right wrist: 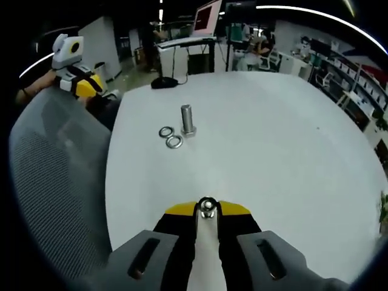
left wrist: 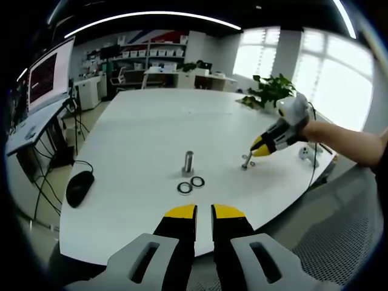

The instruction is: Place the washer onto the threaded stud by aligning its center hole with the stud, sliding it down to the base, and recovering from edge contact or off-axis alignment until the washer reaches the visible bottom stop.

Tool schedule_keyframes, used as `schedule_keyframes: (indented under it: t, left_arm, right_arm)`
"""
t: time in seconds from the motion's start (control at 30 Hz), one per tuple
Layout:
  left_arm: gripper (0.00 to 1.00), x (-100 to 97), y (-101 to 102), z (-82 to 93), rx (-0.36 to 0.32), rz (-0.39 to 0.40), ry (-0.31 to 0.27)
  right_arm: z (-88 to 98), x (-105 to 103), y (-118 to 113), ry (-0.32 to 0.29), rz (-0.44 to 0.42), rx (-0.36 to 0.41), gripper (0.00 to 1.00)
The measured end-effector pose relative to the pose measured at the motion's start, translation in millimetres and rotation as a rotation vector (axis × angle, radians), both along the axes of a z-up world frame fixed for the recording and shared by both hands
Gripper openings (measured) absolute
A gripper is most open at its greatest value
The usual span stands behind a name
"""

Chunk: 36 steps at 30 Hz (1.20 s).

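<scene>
White table (left wrist: 139, 139); right tool (right wrist: 207, 208) seemingly grips a washer (right wrist: 208, 207).

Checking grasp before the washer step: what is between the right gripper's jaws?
In the right gripper view, the right gripper holds a small metal stud, seen end-on at the yellow tips. Its lower part and base are covered by the jaws.

I see the threaded stud (left wrist: 188, 163) standing upright on its hex base on the white table (left wrist: 139, 133), bare of any washer, while two metal ring washers (left wrist: 191, 184) lie flat, touching each other, just beside its base toward the table edge.
</scene>
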<state>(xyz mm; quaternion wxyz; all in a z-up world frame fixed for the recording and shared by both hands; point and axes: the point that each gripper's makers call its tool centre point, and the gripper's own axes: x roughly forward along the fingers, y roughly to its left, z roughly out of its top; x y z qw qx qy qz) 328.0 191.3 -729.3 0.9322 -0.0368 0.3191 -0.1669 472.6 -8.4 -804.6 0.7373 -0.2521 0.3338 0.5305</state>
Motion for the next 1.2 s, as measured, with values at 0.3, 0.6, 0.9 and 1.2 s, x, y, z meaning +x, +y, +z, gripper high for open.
schedule_keyframes:
  t: [0.3, 0.6, 0.9, 1.2]
  left_arm:
    - [0.07, 0.2, 0, 0.0, -0.001, 0.000, 0.001]
    - [0.07, 0.1, 0, -0.6, 0.001, -0.004, 0.005]
    - [0.07, 0.2, 0, -0.8, 0.002, -0.003, 0.005]
    - [0.07, 0.1, 0, -0.9, 0.003, -0.003, 0.007]
  right_arm:
    - [-0.1, 0, 1, -0.030, 0.017, -0.023, 0.14]
    - [2.1, 1, 6, -0.063, 0.045, -0.030, 0.14]
    - [6.2, 9, 2, -0.073, 0.002, -0.002, 0.14]
    - [10.0, 24, -9, -0.116, -0.072, -0.003, 0.15]
